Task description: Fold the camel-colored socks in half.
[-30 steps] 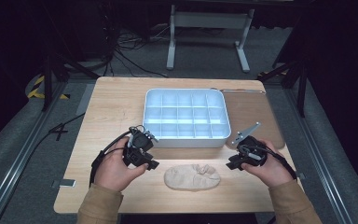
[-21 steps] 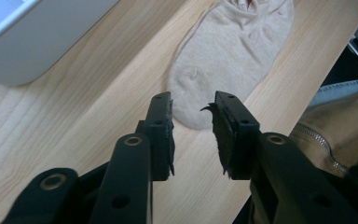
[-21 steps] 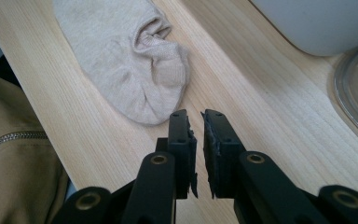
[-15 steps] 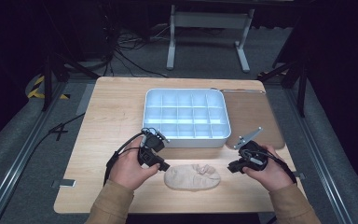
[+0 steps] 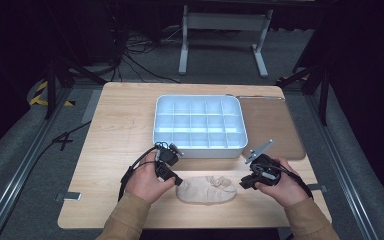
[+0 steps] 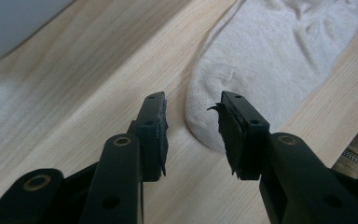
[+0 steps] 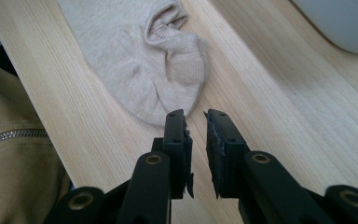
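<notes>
I have my left gripper [image 6: 192, 135] wide open, empty, straddling the sock's [image 6: 279, 60] toe edge to pinch it, while my right gripper [image 7: 196, 135], nearly closed and empty, waits just short of its cuff end.

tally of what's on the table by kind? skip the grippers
Beige sock: 1
White compartment tray: 1
Brown mat, under the tray's right side: 1
Total: 3

Left gripper [image 6: 193, 135] agape (right gripper [image 7: 196, 140] nearly closed)
</notes>
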Demonstrator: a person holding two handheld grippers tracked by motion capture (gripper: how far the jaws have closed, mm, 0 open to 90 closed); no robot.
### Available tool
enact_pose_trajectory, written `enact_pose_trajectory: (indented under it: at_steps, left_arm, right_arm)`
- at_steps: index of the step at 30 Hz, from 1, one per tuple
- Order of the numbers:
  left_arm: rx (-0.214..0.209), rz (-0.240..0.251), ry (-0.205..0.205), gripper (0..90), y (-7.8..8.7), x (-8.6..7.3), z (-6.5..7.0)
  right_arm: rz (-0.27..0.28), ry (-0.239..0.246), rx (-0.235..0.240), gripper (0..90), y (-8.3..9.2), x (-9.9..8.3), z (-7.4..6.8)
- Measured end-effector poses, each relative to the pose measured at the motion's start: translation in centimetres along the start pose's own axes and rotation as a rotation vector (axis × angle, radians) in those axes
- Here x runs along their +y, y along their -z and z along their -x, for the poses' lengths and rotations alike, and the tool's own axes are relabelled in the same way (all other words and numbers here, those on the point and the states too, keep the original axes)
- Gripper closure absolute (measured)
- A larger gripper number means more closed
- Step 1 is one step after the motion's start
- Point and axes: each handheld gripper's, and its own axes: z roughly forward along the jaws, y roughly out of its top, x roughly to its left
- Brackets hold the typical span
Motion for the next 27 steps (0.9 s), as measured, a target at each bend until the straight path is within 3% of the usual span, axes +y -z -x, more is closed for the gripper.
enact_pose_trajectory:
  at_steps: [13, 27]
  left_arm:
    - [-0.036, -0.053, 0.005, 59.5, -1.9, 0.3, 0.7]
    - [0.046, -0.089, -0.013, 57.8, -2.5, 0.6, 2.0]
  right_arm:
    - [-0.048, 0.033, 0.009, 78.5, -1.8, 0.5, -0.8]
    - [-0.066, 0.052, 0.004, 77.3, -2.6, 0.8, -1.4]
